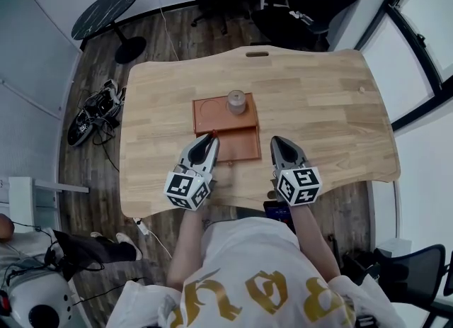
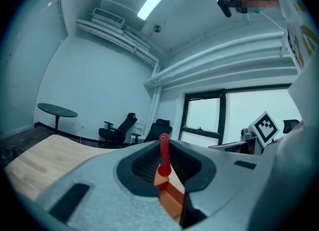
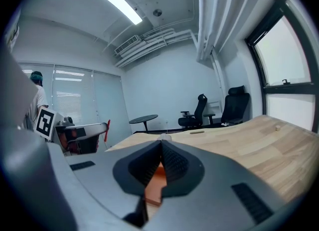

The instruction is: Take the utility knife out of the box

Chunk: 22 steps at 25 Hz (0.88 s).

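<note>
A flat orange-brown box (image 1: 244, 142) lies in the middle of the wooden table (image 1: 318, 107). My left gripper (image 1: 211, 139) is at the box's near left corner, shut on a slim red utility knife (image 2: 163, 154) that stands upright between the jaw tips, a small hole at its top end. Below the knife, the box (image 2: 170, 199) shows through the jaw gap. My right gripper (image 1: 277, 142) hovers just right of the box, its jaws closed together with nothing between them (image 3: 160, 145). In the right gripper view the red knife (image 3: 107, 126) shows at the left.
A round grey tape roll (image 1: 236, 101) sits on the far part of the box. Black office chairs (image 1: 304, 1) and a round black side table (image 1: 106, 11) stand beyond the table. Cables lie on the floor (image 1: 95, 114) to the left.
</note>
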Available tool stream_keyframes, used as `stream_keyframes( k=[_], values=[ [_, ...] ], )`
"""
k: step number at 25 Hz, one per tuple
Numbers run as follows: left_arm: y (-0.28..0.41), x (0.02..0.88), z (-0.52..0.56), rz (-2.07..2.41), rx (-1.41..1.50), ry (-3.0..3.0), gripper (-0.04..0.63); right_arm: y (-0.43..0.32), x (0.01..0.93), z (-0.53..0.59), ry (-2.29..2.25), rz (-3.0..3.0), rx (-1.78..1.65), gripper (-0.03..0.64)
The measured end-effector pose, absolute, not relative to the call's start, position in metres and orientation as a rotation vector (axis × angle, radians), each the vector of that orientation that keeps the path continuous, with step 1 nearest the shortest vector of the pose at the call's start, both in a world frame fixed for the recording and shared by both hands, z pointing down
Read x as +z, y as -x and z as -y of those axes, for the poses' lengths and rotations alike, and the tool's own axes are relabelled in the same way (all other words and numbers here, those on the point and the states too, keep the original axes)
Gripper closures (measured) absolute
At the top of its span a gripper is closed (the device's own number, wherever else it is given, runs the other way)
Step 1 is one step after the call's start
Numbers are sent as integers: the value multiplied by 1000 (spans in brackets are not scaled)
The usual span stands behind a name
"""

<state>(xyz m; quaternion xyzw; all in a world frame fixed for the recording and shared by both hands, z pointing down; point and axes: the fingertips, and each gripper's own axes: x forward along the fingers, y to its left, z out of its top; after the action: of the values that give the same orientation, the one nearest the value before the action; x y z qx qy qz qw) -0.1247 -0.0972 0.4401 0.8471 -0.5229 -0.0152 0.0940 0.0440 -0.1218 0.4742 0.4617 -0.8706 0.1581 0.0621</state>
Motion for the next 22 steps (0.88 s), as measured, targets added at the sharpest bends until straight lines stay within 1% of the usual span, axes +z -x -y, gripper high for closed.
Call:
stream_keyframes(
  k=[22],
  values=[
    [116, 446, 94, 1546, 16, -2531, 538, -57, 476, 115, -1420, 2621, 470, 606]
  ],
)
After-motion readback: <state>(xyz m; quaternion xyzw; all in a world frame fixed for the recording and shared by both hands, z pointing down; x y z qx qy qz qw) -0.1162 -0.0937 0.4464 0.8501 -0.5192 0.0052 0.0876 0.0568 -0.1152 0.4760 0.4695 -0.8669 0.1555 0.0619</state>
